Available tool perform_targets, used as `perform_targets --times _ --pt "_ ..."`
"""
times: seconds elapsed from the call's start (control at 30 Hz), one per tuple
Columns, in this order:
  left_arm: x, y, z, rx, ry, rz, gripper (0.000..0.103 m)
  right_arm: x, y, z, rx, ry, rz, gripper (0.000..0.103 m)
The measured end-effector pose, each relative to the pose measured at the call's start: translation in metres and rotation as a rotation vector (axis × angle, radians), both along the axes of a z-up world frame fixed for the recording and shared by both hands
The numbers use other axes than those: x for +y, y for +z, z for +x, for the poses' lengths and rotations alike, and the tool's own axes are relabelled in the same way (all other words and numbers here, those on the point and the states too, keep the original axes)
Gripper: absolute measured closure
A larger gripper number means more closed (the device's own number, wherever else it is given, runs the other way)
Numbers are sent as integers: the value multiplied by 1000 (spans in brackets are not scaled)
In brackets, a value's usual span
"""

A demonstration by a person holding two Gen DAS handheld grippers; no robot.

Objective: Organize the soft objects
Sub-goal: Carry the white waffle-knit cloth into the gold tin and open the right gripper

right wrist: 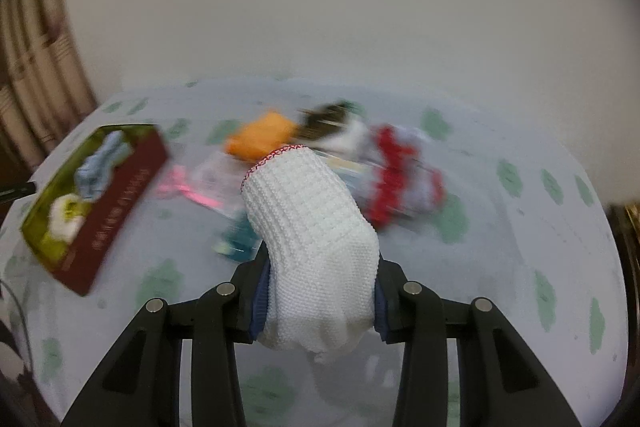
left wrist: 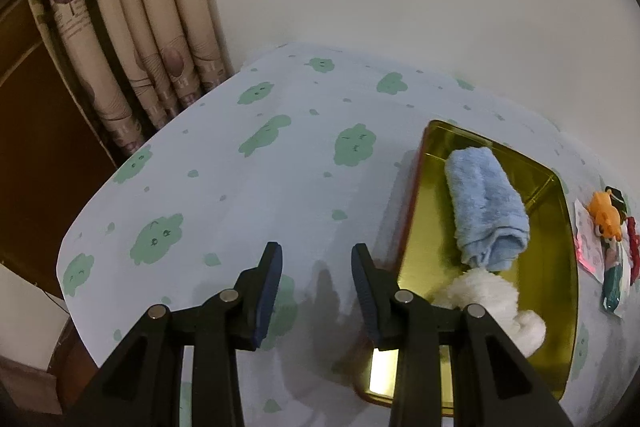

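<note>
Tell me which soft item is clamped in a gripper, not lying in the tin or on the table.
The white knitted glove with red-stitched cuff, pinched in the right gripper. The rolled blue towel and fluffy white cloth lie in the gold tin.

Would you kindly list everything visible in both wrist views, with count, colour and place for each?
tin box: one, gold inside and dark red outside, on the table
blue towel: one, light blue, rolled, in the tin box
white fluffy item: one, white, in the tin box nearer the camera
white knit glove: one, white with a red-stitched cuff, between the right gripper's pads
orange plush toy: one, orange, on the table beside the box
red and white item: one, blurred, on the table
tablecloth: one, pale blue with green clouds
curtain: one, beige patterned, by the wall
left gripper: one, black, open, empty
right gripper: one, black, shut on the glove
</note>
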State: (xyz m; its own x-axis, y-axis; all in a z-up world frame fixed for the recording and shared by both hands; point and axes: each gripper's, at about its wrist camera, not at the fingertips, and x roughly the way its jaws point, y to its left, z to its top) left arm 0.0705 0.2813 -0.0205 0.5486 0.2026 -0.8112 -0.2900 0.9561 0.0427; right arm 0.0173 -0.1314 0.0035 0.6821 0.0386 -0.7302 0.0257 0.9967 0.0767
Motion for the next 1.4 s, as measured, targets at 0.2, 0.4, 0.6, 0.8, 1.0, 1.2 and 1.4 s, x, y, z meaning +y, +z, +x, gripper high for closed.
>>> perform_targets --times 0.2,0.4,0.6,0.8,1.0,1.2,1.4 --pt "23 -1 -7 -12 64 -21 66 72 12 25 -5 151 11 65" --pt "41 0 -10 -20 116 -62 66 136 15 48 -3 271 7 65" --pt "49 0 -11 -19 144 -68 66 188 17 70 6 365 -14 65" --pt "58 -1 -14 -19 171 -81 66 226 2 90 50 397 -30 65" --pt "67 -4 -14 -15 201 -108 66 245 -20 106 101 404 -44 65" --pt "66 -6 -13 -4 197 -104 66 250 -30 119 114 396 -56 65" --pt "66 -7 -13 -6 195 -103 66 256 -33 120 109 396 -60 44"
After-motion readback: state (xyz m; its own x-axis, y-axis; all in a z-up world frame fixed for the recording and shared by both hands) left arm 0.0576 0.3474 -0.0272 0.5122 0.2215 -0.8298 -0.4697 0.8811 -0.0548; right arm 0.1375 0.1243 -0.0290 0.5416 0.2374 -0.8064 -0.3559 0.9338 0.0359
